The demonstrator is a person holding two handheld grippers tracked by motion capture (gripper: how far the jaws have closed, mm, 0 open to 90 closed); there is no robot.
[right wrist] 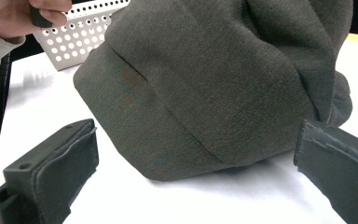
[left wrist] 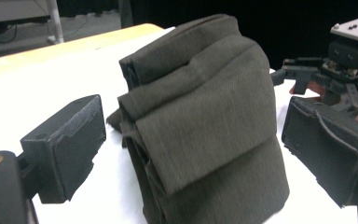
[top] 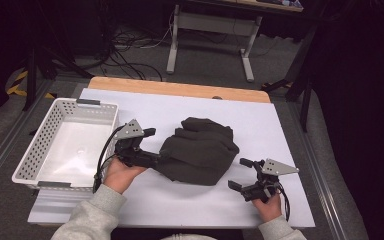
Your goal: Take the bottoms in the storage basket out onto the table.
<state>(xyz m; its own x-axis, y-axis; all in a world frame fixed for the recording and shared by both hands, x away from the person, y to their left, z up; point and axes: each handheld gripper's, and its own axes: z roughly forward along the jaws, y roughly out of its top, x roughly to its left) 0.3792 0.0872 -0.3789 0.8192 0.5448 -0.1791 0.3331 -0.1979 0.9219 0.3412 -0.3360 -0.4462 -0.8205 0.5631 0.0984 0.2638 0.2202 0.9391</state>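
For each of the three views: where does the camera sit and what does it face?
High view: above the person's side, facing the folded dark garment, white basket, both forearms.
Left gripper view: on the left claw, open around the garment; right claw beyond.
Right gripper view: on that claw, open, facing the garment; left hand beyond.
All share the garment.

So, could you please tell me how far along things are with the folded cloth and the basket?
Done: the dark cloth lies folded in a bundle on the white table. In hand: the left gripper is open at its edge, and the right gripper is open nearby. Left, probably: gripping it and moving it into the white basket, which holds nothing.
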